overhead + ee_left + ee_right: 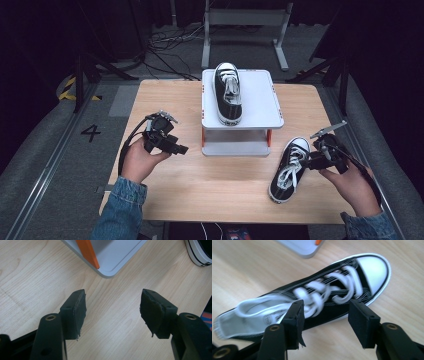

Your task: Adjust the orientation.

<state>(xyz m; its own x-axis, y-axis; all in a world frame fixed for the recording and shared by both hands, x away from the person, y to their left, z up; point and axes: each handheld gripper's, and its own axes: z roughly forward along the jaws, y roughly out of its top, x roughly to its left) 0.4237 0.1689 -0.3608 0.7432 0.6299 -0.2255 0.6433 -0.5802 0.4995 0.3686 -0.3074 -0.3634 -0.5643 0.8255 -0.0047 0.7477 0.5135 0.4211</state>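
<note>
- Now my right gripper point(314, 161) has its jaws apart, just beside the shoe point(289, 169) lying near right on the table point(170, 100).
- My left gripper point(176, 146) is apart too, holding nothing, left of the white stand point(260, 95).

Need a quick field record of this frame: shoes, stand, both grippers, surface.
shoe on table: black-and-white sneaker, lying on the wooden table right of the stand, white toe cap pointing away from the person
shoe on stand: matching sneaker, upright on the top shelf
stand: white two-tier stand with orange posts, at the table's far middle
right gripper: jaws open over the table sneaker's laces, pads not pressing on it
left gripper: jaws open, nothing between them, above bare wood near the stand's corner
</note>
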